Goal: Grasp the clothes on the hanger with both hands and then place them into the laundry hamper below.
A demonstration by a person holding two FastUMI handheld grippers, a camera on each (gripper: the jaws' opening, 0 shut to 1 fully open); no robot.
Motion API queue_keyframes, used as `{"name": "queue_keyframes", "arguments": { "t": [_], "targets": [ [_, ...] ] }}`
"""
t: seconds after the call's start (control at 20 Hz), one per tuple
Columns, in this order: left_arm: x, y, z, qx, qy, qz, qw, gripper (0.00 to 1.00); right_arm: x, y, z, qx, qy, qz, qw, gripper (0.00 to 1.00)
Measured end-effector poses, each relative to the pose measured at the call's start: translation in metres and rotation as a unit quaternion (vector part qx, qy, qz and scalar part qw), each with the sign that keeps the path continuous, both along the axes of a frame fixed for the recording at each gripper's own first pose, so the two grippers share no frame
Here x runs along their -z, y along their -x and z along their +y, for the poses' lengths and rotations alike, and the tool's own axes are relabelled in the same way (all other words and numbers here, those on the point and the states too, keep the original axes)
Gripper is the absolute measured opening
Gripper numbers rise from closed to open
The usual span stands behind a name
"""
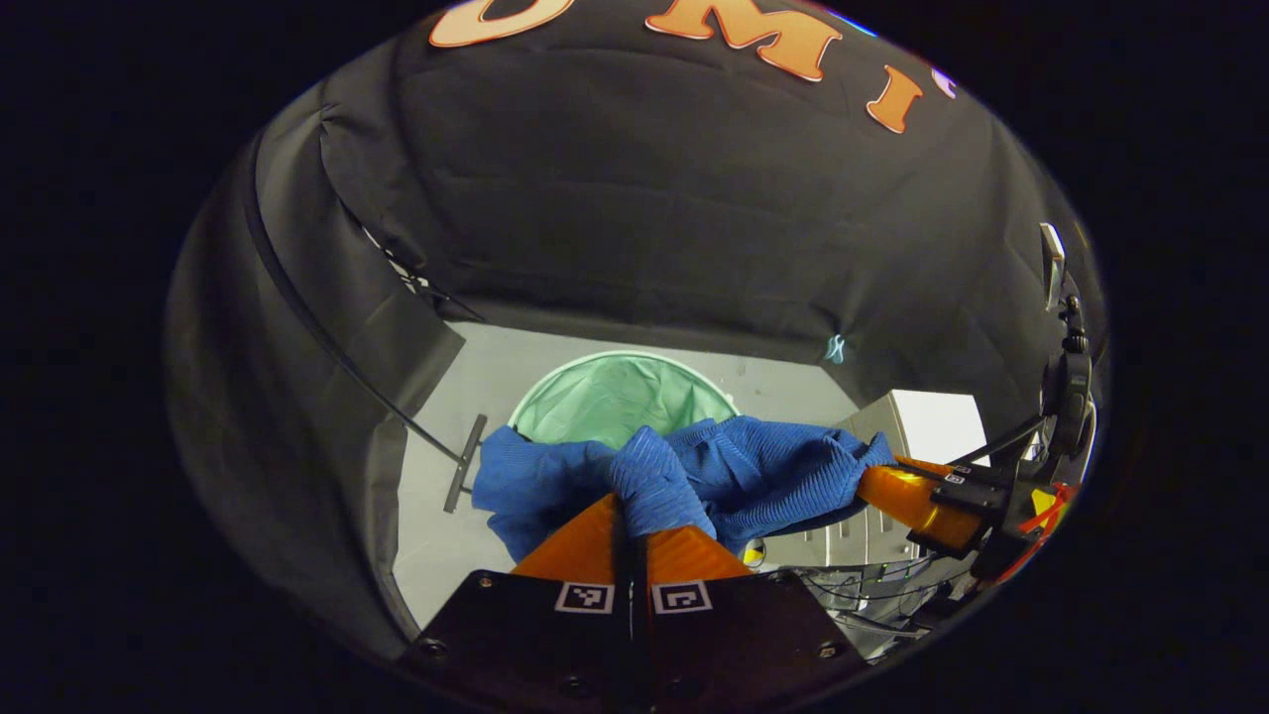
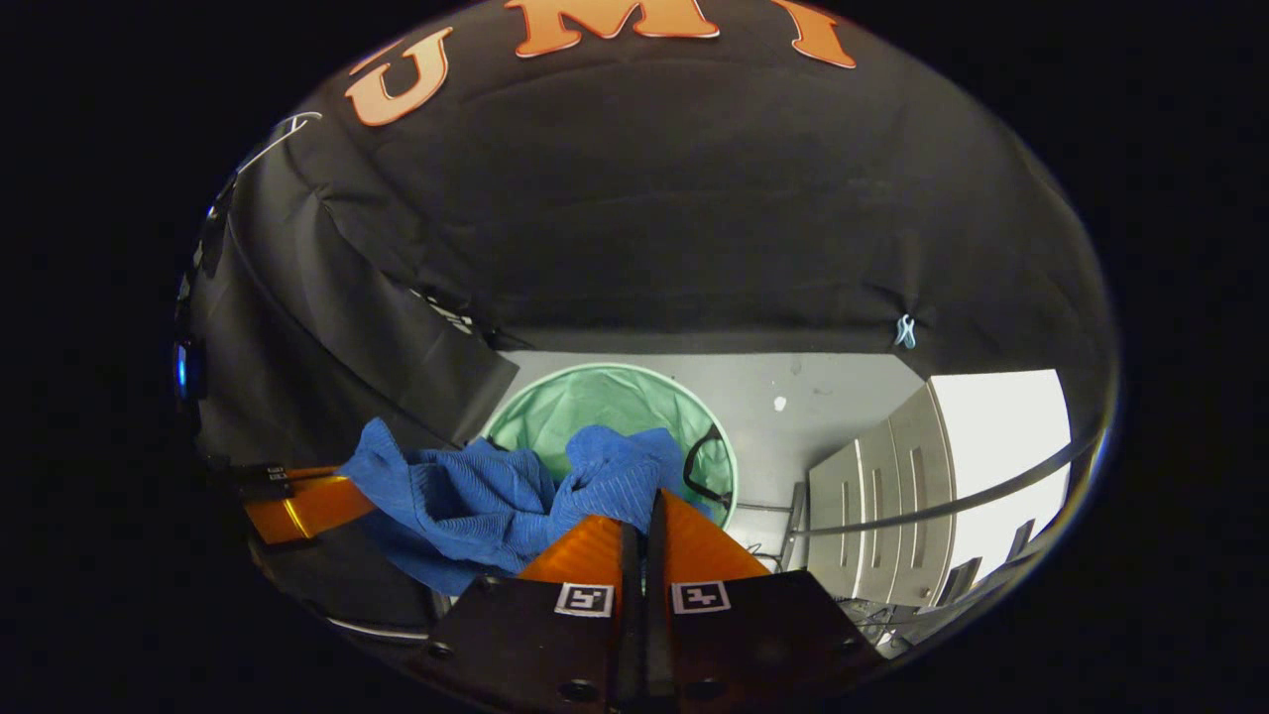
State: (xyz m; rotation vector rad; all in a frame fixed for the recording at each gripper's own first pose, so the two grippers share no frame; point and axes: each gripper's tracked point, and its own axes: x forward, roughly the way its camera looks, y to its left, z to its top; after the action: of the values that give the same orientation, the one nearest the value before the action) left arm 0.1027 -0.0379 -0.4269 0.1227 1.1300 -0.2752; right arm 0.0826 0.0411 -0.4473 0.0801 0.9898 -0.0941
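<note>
The laundry hamper [image 1: 620, 397], a round green-lined basket on the pale floor, is taken as the landmark; its open mouth is seen directly ahead of and below both tools. The blue garment [image 1: 694, 471] is stretched between the two grippers, its long axis running side to side across the near rim of the hamper, with part of it hanging over the opening. The left gripper [image 1: 632, 506] is seen closed tight on one bunched end, the right gripper [image 2: 639, 506] closed on the other. Neither end is judged nearer the hamper; a lowering forward is called for.
</note>
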Motion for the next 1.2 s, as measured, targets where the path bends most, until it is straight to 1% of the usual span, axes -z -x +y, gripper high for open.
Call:
{"name": "queue_keyframes", "arguments": {
  "t": [0.25, 0.45, 0.55, 0.6, 0.7, 0.75, 0.85, 0.9, 0.95, 1.0, 1.05, 1.1, 1.15, 1.2],
  "targets": [
    [0.012, 0.002, 0.001, -0.003, -0.007, 0.026, 1.0, 0.01, 0.017, 0.006, -0.004, 0.005, 0.003, 0.025, 1.0, 0.08],
    [0.013, 0.003, 0.01, 0.0, -0.026, 0.027, 0.999, 0.02, 0.018, 0.004, -0.013, 0.009, 0.006, 0.031, 0.999, 0.09],
    [0.013, 0.002, 0.012, -0.011, -0.027, 0.031, 0.999, 0.05, 0.019, 0.007, -0.017, 0.014, 0.013, 0.039, 0.999, 0.09],
    [0.015, 0.006, 0.013, -0.016, -0.026, 0.036, 0.999, 0.08, 0.017, 0.008, -0.018, 0.017, 0.015, 0.039, 0.999, 0.16],
    [0.014, 0.008, 0.017, -0.024, -0.027, 0.042, 0.998, 0.15, 0.018, 0.011, -0.018, 0.02, 0.013, 0.042, 0.999, 0.15],
    [0.011, 0.005, 0.018, -0.027, -0.029, 0.037, 0.999, 0.12, 0.014, 0.013, -0.02, 0.019, 0.017, 0.041, 0.999, 0.15],
    [0.005, 0.001, 0.02, -0.026, -0.031, 0.03, 0.999, 0.34, 0.01, 0.011, -0.021, 0.015, 0.022, 0.032, 0.999, 0.46],
    [0.002, 0.0, 0.02, -0.026, -0.033, 0.026, 0.999, 0.44, 0.004, 0.009, -0.022, 0.014, 0.026, 0.026, 0.999, 0.4],
    [-0.002, -0.001, 0.02, -0.026, -0.035, 0.021, 0.999, 0.45, -0.004, 0.007, -0.023, 0.014, 0.031, 0.019, 0.999, 0.39],
    [-0.004, 0.0, 0.021, -0.026, -0.036, 0.016, 0.999, 0.53, -0.009, 0.005, -0.021, 0.012, 0.03, 0.011, 0.999, 0.37],
    [-0.006, 0.001, 0.021, -0.025, -0.037, 0.014, 0.999, 0.65, -0.015, 0.004, -0.02, 0.012, 0.031, 0.005, 0.999, 0.37],
    [-0.009, 0.003, 0.021, -0.024, -0.038, 0.011, 0.999, 0.75, -0.022, 0.004, -0.021, 0.013, 0.034, 0.0, 0.999, 0.49],
    [-0.011, 0.004, 0.021, -0.023, -0.04, 0.008, 0.999, 0.74, -0.025, 0.004, -0.022, 0.014, 0.033, -0.006, 0.999, 0.51],
    [-0.012, 0.006, 0.02, -0.023, -0.041, 0.006, 0.999, 0.8, -0.029, 0.004, -0.023, 0.016, 0.031, -0.011, 0.999, 0.5]
  ]
}}
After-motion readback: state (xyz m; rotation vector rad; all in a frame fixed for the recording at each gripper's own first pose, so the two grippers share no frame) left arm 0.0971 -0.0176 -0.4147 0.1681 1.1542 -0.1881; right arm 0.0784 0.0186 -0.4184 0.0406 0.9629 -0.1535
